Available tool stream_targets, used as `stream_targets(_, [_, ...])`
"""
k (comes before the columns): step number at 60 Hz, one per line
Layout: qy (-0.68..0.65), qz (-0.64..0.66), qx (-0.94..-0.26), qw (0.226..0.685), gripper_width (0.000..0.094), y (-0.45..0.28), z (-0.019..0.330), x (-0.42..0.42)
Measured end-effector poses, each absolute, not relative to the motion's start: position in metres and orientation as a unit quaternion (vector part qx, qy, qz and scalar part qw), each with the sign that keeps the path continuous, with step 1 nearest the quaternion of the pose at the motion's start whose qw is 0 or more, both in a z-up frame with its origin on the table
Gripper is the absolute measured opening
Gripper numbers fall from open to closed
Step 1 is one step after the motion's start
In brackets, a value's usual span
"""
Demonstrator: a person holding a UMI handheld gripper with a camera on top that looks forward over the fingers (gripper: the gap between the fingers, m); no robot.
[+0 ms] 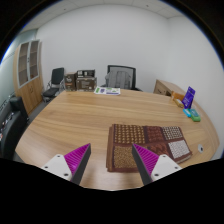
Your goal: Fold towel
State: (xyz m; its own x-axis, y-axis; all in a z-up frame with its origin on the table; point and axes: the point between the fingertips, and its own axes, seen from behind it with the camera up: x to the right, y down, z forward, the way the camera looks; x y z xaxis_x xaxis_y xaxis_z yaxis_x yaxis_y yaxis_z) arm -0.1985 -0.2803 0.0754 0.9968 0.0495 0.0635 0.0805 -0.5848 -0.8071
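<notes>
A brown patchwork towel (148,144) with checked squares lies flat on the wooden table (80,120), just ahead of my fingers and reaching off to their right. My gripper (111,160) is open and empty, held above the table's near edge. The left finger's pad (78,158) is over bare wood; the right finger's pad (147,159) is over the towel's near edge. The towel's near left corner shows between the fingers.
Office chairs (119,77) stand at the table's far side. Papers (107,91) lie on the far edge. A purple box (189,97) and a green item (194,115) sit at the right. A cabinet (30,75) stands at the left wall.
</notes>
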Motion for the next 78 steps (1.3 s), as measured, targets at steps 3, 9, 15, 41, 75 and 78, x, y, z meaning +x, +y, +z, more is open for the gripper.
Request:
stream_targets(3, [-0.034,-0.018,-0.893,0.449,0.0859,-0.259,0.056,-0.198])
stream_targets(9, [-0.027,-0.021,-0.900,0.434,0.0840,-0.227,0.018,-0.196])
stream_targets(15, [-0.025,-0.028,-0.909,0.415,0.0797,-0.212,-0.008,-0.191])
stream_targets(41, [-0.039,-0.049,-0.912,0.406,0.0055,-0.199,-0.003,-0.179])
stream_targets(75, [0.029,0.106,-0.887,0.448,0.0049,-0.170,0.106,-0.130])
stream_targets(78, [0.031,0.091,-0.895,0.436,0.0049,-0.173,0.081,-0.101])
